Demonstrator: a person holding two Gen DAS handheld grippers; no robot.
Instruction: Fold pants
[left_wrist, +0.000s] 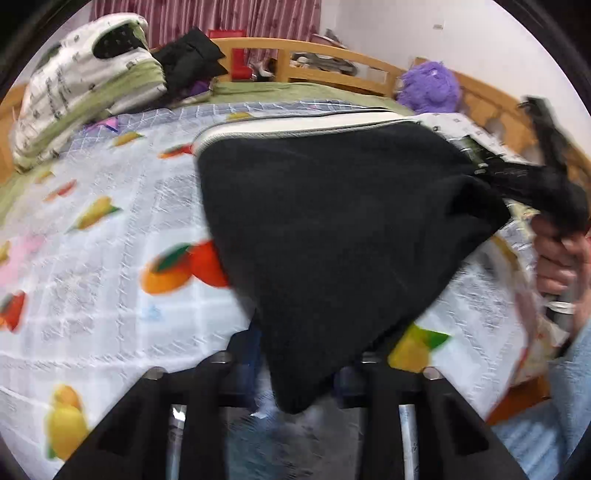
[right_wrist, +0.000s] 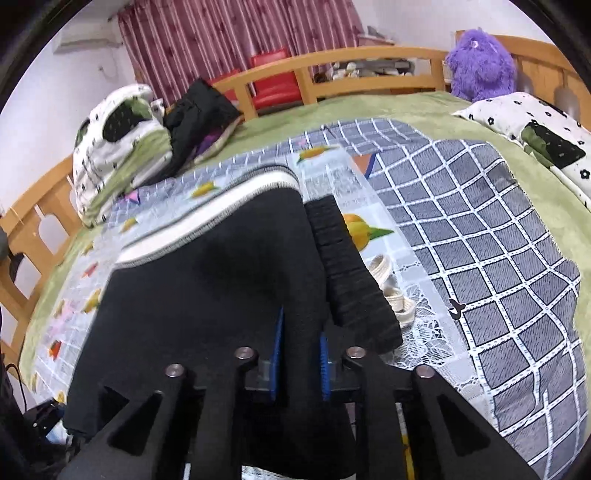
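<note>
Right gripper (right_wrist: 299, 365): pressed together on a fold of the black pants (right_wrist: 207, 295), blue finger pads (right_wrist: 277, 354) visible either side of the pinched cloth. Ribbed black cuff (right_wrist: 351, 280) lying just right of the fingers. White-and-grey striped waistband (right_wrist: 207, 225) ahead and left of the gripper. Small cream sandals (right_wrist: 395, 291) printed or lying just beyond the cuff to the right; which of the two not determinable.

Left gripper (left_wrist: 295, 373): fingertips covered by a hanging corner of the pants (left_wrist: 332, 229); cloth pinched between them, exact gap hidden and blurred. Pants lifted off the bedding, stretched from this gripper up and right to the right gripper (left_wrist: 517, 173), held by a hand (left_wrist: 561, 258) at far right. Waistband (left_wrist: 295, 127) at the far edge of the garment.

Beneath both grippers: fruit-print coverlet (left_wrist: 110, 221), over a grey checked sheet (right_wrist: 498, 240) and green blanket (right_wrist: 443, 110). Farther ahead, left: rolled white-and-green quilt (right_wrist: 114, 158), with a black jacket (right_wrist: 195, 114) just beside it. Ahead, right: purple plush toy (right_wrist: 480, 62) against the wooden bed rail (right_wrist: 332, 66). Beyond the rail: red chair (right_wrist: 273, 77) and red curtain (right_wrist: 229, 33).
</note>
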